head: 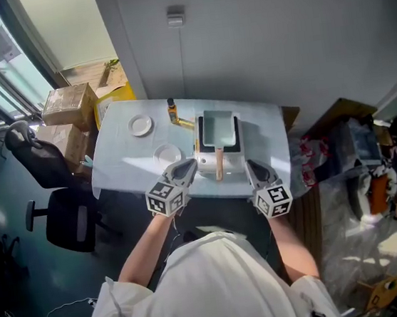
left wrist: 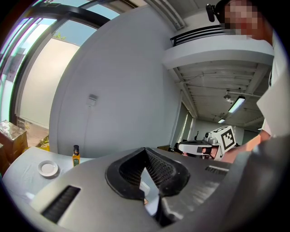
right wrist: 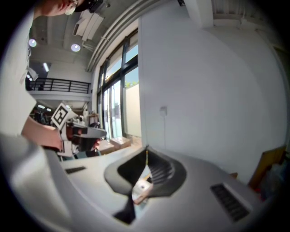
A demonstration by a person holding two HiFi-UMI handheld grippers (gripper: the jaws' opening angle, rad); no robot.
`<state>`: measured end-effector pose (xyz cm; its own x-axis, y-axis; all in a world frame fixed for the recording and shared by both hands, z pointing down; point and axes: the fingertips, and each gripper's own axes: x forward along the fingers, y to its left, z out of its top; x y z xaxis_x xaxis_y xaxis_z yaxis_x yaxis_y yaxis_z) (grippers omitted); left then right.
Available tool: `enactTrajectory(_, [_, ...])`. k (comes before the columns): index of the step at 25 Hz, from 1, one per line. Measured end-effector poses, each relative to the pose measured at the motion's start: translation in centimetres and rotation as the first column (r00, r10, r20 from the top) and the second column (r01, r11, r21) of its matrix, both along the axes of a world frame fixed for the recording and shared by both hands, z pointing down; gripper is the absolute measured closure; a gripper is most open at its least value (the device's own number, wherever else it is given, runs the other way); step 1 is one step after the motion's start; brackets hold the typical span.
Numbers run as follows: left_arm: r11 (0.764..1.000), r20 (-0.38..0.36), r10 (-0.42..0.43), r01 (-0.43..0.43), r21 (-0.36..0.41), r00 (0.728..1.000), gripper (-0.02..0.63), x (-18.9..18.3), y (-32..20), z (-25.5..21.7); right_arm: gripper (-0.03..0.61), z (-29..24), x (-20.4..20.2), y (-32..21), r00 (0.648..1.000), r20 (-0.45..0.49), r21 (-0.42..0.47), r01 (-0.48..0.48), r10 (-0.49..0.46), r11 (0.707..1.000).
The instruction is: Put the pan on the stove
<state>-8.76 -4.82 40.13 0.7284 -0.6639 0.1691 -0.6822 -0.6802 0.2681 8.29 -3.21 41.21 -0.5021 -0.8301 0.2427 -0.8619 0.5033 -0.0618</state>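
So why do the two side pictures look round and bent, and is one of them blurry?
Head view: sharp, with sunlight streaks across the table. Left gripper view: the wide-angle lens curves the wall and darkens the corners, yet the bottle is crisp. Right gripper view: same bending, but softer and slightly blurred throughout.

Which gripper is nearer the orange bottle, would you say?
Left. The left gripper is nearly in line with the bottle; the right gripper is farther right, beyond the pan handle.
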Motion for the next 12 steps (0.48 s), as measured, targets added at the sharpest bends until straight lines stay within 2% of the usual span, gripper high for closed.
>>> enactTrajectory(12, [1.0,-0.014,0.001,-0.001,-0.014,1.0,0.591,-0.12,0.29,-0.12,0.546,-0.33,-0.43,0.78,1.0,-0.001,-0.004,0.005,-0.005,1.0])
